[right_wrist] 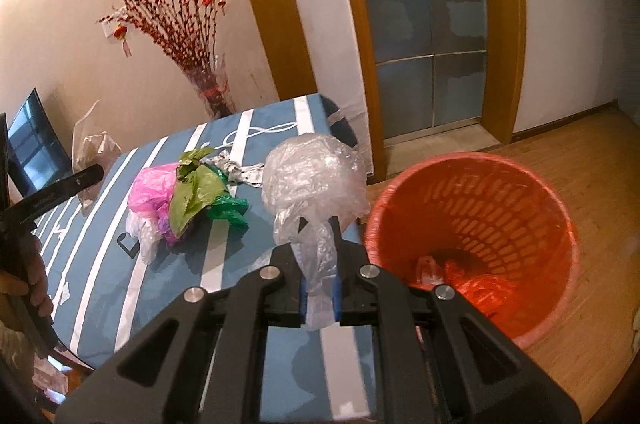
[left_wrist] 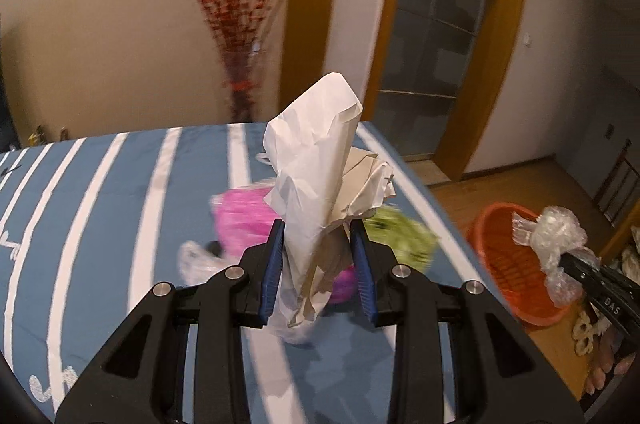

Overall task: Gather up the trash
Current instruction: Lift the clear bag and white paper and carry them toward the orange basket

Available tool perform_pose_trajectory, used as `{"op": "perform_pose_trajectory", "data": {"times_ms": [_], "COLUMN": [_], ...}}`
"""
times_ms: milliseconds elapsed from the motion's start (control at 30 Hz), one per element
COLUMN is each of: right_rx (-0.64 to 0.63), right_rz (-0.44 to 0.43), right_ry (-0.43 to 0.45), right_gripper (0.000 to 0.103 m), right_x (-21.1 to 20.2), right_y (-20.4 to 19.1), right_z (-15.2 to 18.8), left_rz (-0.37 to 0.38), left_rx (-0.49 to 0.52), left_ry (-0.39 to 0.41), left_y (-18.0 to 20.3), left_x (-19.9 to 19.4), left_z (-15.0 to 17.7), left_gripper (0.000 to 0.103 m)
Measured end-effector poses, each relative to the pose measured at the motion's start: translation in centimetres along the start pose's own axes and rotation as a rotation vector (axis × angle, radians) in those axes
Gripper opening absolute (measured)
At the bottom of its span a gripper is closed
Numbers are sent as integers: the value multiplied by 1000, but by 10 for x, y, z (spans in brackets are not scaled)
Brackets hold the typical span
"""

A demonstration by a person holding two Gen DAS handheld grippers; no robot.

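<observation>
While both my grippers hang above the striped table, each is grasping trash.
My left gripper clamps crumpled white paper; my right gripper pinches a clear plastic bag beside the orange basket on the floor, right of the table, where pink and green bags lie.

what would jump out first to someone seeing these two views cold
Each tool grips trash: the left tool pinches a tall twist of white crumpled paper, the right tool a ball of clear plastic wrap. Right of the blue striped table, on the wooden floor, stands an orange basket with some trash inside. A pile of pink, green and clear bags lies on the table.
</observation>
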State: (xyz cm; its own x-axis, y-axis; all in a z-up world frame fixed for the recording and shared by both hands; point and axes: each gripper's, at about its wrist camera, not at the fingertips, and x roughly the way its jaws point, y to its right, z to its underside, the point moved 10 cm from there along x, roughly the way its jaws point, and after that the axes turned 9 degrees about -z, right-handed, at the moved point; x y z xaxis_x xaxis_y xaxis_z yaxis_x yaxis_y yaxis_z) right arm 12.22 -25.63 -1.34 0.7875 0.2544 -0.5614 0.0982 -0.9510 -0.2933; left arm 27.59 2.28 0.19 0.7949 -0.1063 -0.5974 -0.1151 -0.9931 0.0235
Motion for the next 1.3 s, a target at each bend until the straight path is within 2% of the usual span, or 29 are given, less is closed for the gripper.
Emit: {"op": "perform_pose_trajectory", "data": {"times_ms": [300,567,833,1300], "right_rx": [43,90,125,175], "right_rz": [53,114,142,158], "right_ry": [52,74,80,97], "right_gripper": [10,10,10,11], "right_x": [-39,-53,-51,-37], "right_y": [39,81,112,154], "right_z": [0,2,3,-1], "left_rz": [96,173,269,379], "left_rx": [56,112,142,175], "left_ry": [-16,-47,-84,-151], "left_y": [70,136,192,264], "left_x": [-3,4,17,42], "left_z": [12,25,36,56], "left_gripper": [33,33,33,33]}}
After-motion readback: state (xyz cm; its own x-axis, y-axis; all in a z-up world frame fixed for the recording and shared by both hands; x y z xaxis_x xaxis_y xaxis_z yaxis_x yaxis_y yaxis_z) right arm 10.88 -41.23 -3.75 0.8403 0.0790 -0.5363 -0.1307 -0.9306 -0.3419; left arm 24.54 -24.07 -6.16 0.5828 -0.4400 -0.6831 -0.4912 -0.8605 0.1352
